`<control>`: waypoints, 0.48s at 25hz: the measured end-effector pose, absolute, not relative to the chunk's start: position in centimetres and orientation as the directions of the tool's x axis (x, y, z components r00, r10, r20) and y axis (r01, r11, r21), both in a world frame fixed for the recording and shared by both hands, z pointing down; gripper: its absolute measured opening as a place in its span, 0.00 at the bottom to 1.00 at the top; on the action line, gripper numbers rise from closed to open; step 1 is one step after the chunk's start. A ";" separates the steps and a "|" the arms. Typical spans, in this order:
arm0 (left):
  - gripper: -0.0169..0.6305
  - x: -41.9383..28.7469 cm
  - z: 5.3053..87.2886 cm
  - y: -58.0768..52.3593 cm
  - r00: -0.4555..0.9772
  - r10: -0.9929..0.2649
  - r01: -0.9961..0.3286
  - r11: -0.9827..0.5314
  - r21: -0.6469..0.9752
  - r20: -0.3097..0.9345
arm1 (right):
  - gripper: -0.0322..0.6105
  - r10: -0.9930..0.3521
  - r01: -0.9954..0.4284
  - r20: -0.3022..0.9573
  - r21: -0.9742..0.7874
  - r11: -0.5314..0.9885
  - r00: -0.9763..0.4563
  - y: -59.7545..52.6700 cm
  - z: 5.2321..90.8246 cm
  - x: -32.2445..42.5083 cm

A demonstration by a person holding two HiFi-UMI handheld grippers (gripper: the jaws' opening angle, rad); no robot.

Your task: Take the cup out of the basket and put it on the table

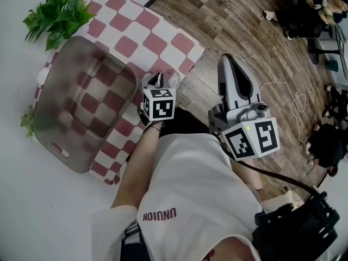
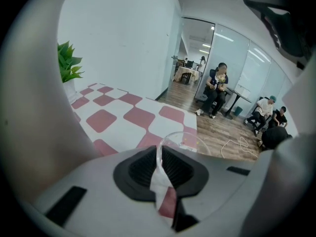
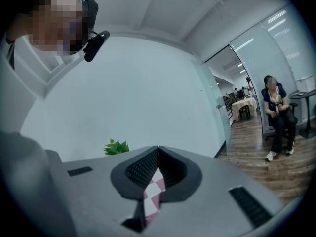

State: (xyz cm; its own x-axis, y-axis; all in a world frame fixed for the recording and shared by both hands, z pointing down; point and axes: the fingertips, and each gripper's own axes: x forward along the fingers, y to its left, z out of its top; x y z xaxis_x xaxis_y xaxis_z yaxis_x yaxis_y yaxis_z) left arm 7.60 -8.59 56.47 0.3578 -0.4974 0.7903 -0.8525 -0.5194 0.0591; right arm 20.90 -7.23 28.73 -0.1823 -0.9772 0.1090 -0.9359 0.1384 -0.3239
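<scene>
- Left gripper view: fingers (image 2: pixel 140 168) shut on the thin clear wall of the cup (image 2: pixel 178 138), pinching it at the rim. The rest of the rim curves away ahead of the fingertips, above the checked cloth (image 2: pixel 140 116).
- Head view: cup held in the left gripper (image 1: pixel 161 83), outside the basket (image 1: pixel 51 80) and just beside its right wall. Hangs over the part of the cloth nearest the wooden floor (image 1: pixel 244 26). Cannot tell whether resting on the cloth or hanging just above it.
- Seen nearly round from above, so judged upright: mouth up, long axis vertical, body lying forward of the fingers.
- Right gripper view: fingers (image 3: pixel 144 168) pressed together with nothing between them, only a sliver of cloth showing through the slit.
- Right gripper (image 1: pixel 228 61) well apart from the cup, out over the floor. Left one plainly the nearer, and the one doing the work.
- Coming move, by judgement: straight down onto the tabletop (image 1: pixel 32 200), keeping the axis vertical and staying a little in from the cloth's edge. Then fingers parting sideways off the wall, gently, to avoid tipping so light a cup.
</scene>
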 end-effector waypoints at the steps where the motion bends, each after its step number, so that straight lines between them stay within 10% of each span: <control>1: 0.09 7.6 56.5 -8.6 0.357 -0.500 -0.852 -0.521 0.056 0.789 | 0.08 -0.977 -0.936 0.109 -0.324 0.138 -0.182 -7.3 28.8 20.9; 12: 0.10 7.8 56.1 -8.6 0.363 -0.518 -0.812 -0.584 -0.010 0.774 | 0.08 -0.977 -0.936 0.116 -0.325 0.135 -0.181 -7.9 28.9 20.5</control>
State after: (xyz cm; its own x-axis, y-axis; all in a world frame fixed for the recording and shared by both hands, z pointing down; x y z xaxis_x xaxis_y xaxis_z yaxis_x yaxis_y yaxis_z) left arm 7.83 -8.62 56.10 0.3633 -0.5185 0.7740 -0.8119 -0.5837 -0.0098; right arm 20.50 -7.88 28.85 -0.1811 -0.9766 0.1159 -0.9361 0.1350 -0.3249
